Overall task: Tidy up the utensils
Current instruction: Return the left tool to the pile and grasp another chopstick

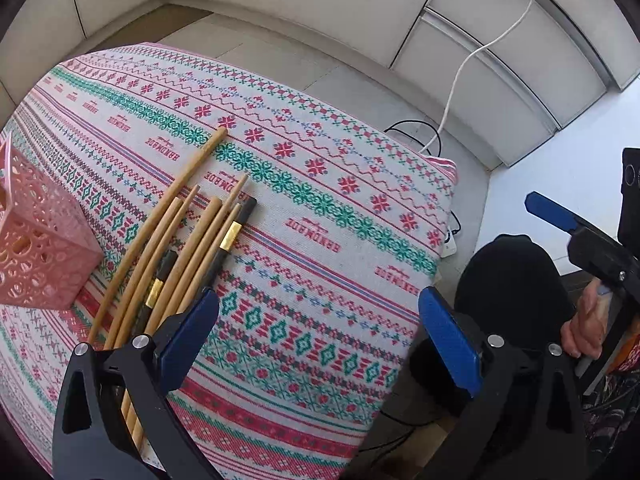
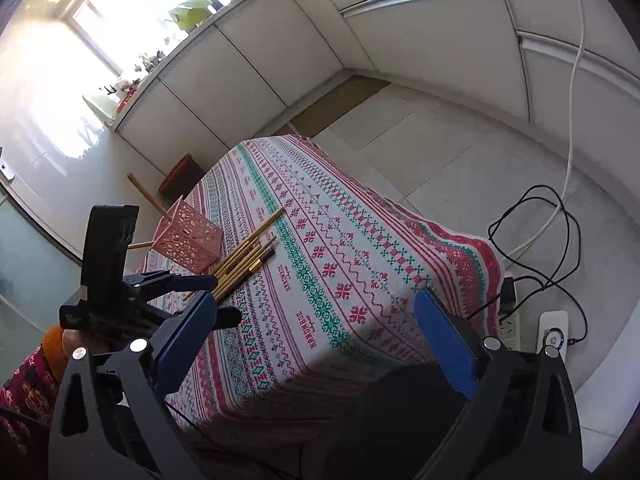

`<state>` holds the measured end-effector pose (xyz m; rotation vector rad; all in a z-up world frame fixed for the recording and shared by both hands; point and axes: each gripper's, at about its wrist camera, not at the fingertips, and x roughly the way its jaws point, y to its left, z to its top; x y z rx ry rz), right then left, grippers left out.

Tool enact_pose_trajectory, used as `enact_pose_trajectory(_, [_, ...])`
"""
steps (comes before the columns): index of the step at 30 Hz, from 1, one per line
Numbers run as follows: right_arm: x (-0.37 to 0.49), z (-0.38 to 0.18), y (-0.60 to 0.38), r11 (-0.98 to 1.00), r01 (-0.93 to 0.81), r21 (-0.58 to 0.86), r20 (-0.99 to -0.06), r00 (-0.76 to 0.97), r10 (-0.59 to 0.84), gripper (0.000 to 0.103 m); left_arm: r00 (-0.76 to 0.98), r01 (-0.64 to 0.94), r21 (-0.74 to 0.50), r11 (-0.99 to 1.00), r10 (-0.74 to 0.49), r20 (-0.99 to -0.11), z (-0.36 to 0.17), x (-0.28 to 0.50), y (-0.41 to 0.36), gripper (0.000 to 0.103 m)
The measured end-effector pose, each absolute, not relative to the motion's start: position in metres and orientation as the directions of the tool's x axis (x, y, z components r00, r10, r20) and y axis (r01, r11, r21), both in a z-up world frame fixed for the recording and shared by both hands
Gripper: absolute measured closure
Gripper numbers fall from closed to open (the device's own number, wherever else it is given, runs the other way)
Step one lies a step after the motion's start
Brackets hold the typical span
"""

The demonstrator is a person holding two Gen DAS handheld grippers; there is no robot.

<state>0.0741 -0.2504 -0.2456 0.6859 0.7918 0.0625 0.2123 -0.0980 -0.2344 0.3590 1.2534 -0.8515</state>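
Several wooden chopsticks [image 1: 180,236] and two black ones with gold bands [image 1: 230,236] lie in a loose bundle on the patterned tablecloth [image 1: 320,200]. A pink perforated holder [image 1: 36,248] stands at their left; in the right wrist view the holder [image 2: 188,240] has two wooden sticks [image 2: 146,194] leaning in it. My left gripper [image 1: 320,340] is open, its left finger just over the near ends of the chopsticks. My right gripper [image 2: 316,336] is open and empty, above the table's near edge. The chopstick bundle [image 2: 244,256] lies ahead of it to the left.
The small table's right edge [image 1: 448,216] drops to a tiled floor with black cables [image 2: 536,240], a white cable [image 2: 572,120] and a power strip [image 2: 554,332]. White cabinets [image 2: 420,40] line the walls. The person's dark-clad leg [image 1: 512,280] is by the table.
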Motion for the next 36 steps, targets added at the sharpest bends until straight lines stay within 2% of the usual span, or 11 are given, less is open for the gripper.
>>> enact_pose_trajectory(16, [0.076, -0.264, -0.273, 0.699, 0.258, 0.667, -0.609, 0.730, 0.311, 0.007, -0.002, 0.745, -0.201, 0.636, -0.299, -0.954, -0.271, 0.254, -0.146, 0.007])
enact_pose_trajectory(21, [0.077, -0.268, -0.275, 0.690, 0.273, 0.671, -0.617, 0.722, 0.314, 0.007, 0.028, 0.775, -0.133, 0.617, -0.244, -0.969, -0.277, 0.248, -0.153, 0.012])
enact_pose_trajectory(23, [0.077, -0.270, -0.277, 0.681, 0.288, 0.674, -0.623, 0.717, 0.313, 0.007, 0.057, 0.781, -0.063, 0.621, -0.172, -0.983, -0.279, 0.247, -0.162, 0.024])
enact_pose_trajectory(27, [0.076, -0.276, -0.285, 0.652, 0.326, 0.684, -0.634, 0.708, 0.312, 0.007, 0.054, 0.756, -0.029, 0.654, -0.106, -0.993, -0.279, 0.255, -0.174, 0.034])
enact_pose_trajectory(30, [0.076, -0.279, -0.287, 0.643, 0.345, 0.683, -0.643, 0.701, 0.307, 0.007, 0.061, 0.721, -0.023, 0.693, -0.096, -0.994, -0.273, 0.266, -0.164, 0.053])
enact_pose_trajectory(32, [0.076, -0.280, -0.287, 0.644, 0.350, 0.680, -0.650, 0.694, 0.308, 0.007, 0.084, 0.698, 0.001, 0.716, -0.080, -0.993, -0.269, 0.270, -0.151, 0.080])
enact_pose_trajectory(34, [0.078, -0.281, -0.285, 0.650, 0.353, 0.673, -0.658, 0.686, 0.309, 0.007, 0.078, 0.678, -0.020, 0.735, -0.099, -0.992, -0.269, 0.268, -0.137, 0.090])
enact_pose_trajectory(36, [0.081, -0.280, -0.281, 0.666, 0.353, 0.657, -0.672, 0.674, 0.307, 0.007, 0.125, 0.681, 0.013, 0.732, -0.099, -0.987, -0.268, 0.257, -0.128, 0.097])
